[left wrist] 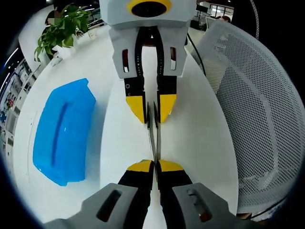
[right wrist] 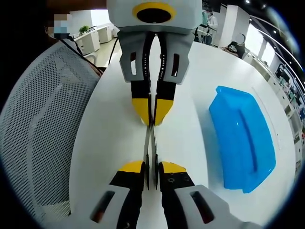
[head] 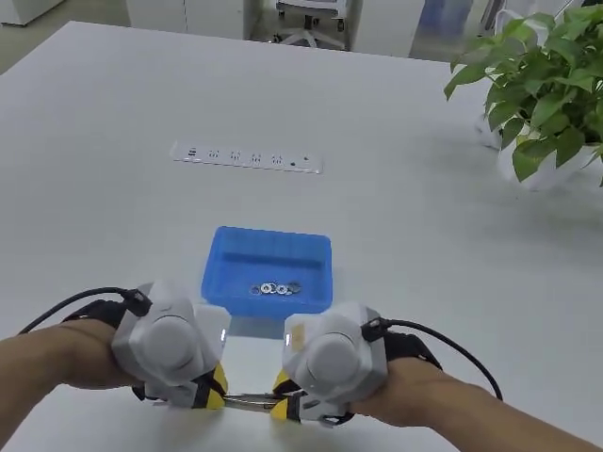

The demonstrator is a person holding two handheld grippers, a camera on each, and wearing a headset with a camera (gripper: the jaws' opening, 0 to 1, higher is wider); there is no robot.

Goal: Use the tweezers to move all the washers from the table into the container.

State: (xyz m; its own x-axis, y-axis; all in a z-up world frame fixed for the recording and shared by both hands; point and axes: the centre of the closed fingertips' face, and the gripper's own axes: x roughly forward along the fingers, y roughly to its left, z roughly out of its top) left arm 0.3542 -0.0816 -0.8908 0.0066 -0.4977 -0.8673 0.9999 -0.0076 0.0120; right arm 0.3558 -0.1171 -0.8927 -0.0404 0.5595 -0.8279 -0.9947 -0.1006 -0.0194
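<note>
We look down on a white table (head: 113,104) with a blue container (head: 273,235) standing open near its middle, just beyond our two tongs. The container is a shallow rectangular tray with rounded corners and low walls. Inside it, a small cluster of silvery washers (head: 275,288) lies on the floor toward the near wall, the pieces touching or almost touching one another; they are too small for us to count surely. The rest of the container's floor is bare blue.

Our left tongs (head: 215,388) and right tongs (head: 283,403) point at each other close to the near edge of the table, tips facing tips. Between them runs a pair of slim metal tweezers (head: 250,402), lying roughly level. In the left gripper view the yellow-tipped jaws are pressed narrow on one end of the tweezers, and the opposite tongs pinch the other end. The right gripper view shows the same hold from the far side, with its own jaws clamped tight on the metal. In both gripper views the container sits off to the side, apart from the tweezers.

Farther back on the table lies a white power strip (head: 247,157), and a leafy potted plant (head: 542,85) stands at the right. A mesh chair back (left wrist: 248,105) shows beside the table.
</note>
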